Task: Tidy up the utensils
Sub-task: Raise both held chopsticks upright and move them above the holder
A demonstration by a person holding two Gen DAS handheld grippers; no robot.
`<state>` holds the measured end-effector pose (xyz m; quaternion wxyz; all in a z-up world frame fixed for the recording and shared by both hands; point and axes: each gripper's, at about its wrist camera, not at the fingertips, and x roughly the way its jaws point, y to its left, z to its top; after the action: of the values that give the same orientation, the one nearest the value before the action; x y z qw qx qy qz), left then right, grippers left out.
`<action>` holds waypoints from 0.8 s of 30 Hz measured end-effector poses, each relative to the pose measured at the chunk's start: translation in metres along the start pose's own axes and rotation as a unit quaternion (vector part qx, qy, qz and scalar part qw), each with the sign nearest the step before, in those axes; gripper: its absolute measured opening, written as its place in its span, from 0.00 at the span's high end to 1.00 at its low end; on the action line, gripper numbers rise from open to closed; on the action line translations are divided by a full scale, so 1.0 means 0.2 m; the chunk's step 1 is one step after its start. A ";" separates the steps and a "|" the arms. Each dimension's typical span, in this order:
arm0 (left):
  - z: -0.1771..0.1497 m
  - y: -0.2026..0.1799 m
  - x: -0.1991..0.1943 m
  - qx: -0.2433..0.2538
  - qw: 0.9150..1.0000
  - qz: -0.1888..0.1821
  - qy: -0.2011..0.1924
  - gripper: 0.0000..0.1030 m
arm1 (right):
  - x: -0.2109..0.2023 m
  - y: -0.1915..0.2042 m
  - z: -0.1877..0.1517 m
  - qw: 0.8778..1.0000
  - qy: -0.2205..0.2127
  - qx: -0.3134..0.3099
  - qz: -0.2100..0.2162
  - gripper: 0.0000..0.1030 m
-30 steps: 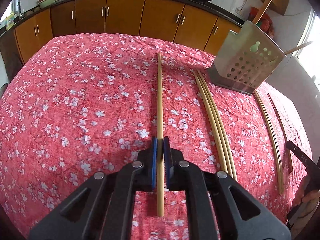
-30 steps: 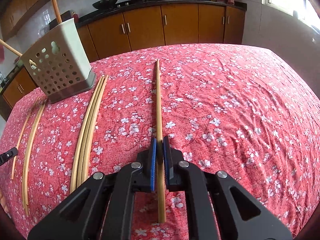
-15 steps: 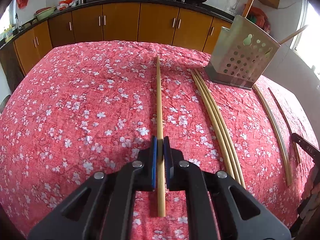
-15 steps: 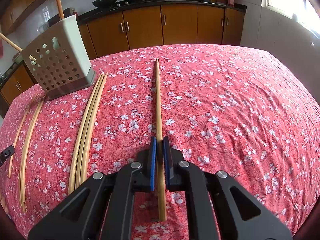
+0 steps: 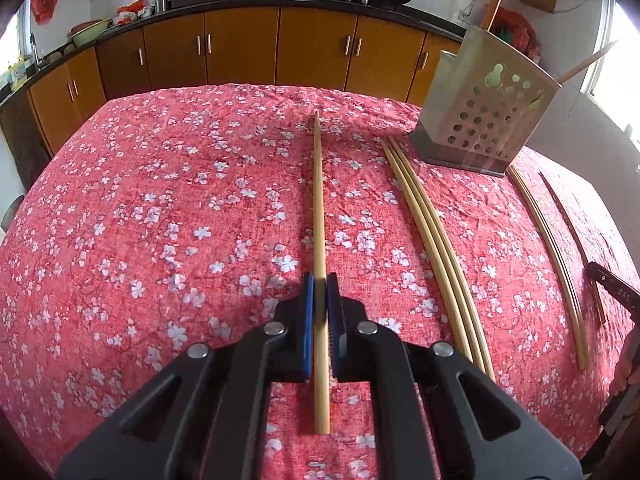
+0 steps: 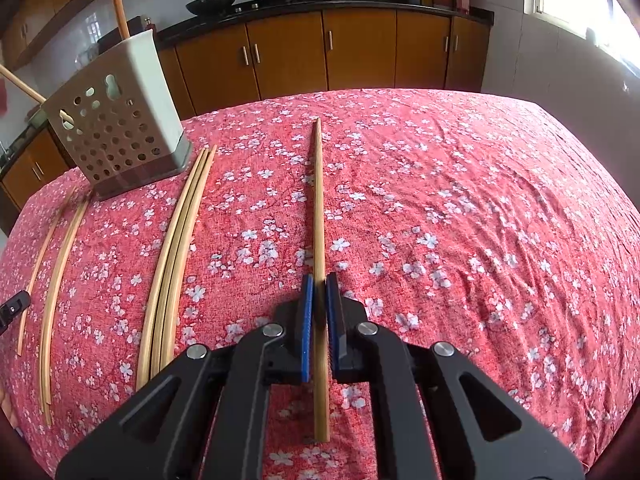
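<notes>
My left gripper (image 5: pixel 319 284) is shut on a wooden chopstick (image 5: pixel 319 200) that points forward above the red floral tablecloth. My right gripper (image 6: pixel 319 284) is shut on another wooden chopstick (image 6: pixel 319 208), also pointing forward. A perforated metal utensil holder (image 5: pixel 486 120) stands at the far right in the left wrist view and at the far left in the right wrist view (image 6: pixel 116 128); chopsticks stick out of it. Three chopsticks (image 5: pixel 428 232) lie side by side on the cloth beside the holder, also seen in the right wrist view (image 6: pixel 176 248).
More chopsticks (image 5: pixel 548 248) lie beyond the holder, also in the right wrist view (image 6: pixel 60 264). The other gripper's tip shows at the right edge (image 5: pixel 616 292) and at the left edge (image 6: pixel 12 308). Brown kitchen cabinets (image 5: pixel 240 48) run behind the table (image 6: pixel 480 200).
Both grippers have lifted and tilted slightly with their chopsticks, so the holder and cabinets sit lower in view. Both stay shut on their chopsticks.
</notes>
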<state>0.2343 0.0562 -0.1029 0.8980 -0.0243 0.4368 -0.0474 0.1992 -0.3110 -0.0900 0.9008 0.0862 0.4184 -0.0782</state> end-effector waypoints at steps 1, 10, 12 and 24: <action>0.01 0.00 0.00 0.002 1.000 0.000 0.005 0.92 | -0.01 -0.01 0.00 1.000 -0.002 0.003 -0.001 0.93; 0.12 0.04 -0.23 -0.003 0.999 -0.025 -0.045 0.93 | -0.32 -0.07 0.10 0.995 -0.099 0.017 0.010 0.93; 0.15 0.04 -0.30 -0.002 0.998 -0.028 -0.064 0.93 | -0.38 -0.07 0.12 0.992 -0.120 0.021 0.013 0.93; 0.36 0.03 -0.58 -0.011 0.988 -0.032 -0.152 0.93 | -0.54 -0.04 0.24 0.983 -0.177 0.030 0.034 0.93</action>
<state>0.2197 0.0740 0.0311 0.9517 -0.0553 0.2946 -0.0671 0.1637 -0.3221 0.0216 0.9598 0.1124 0.2464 -0.0741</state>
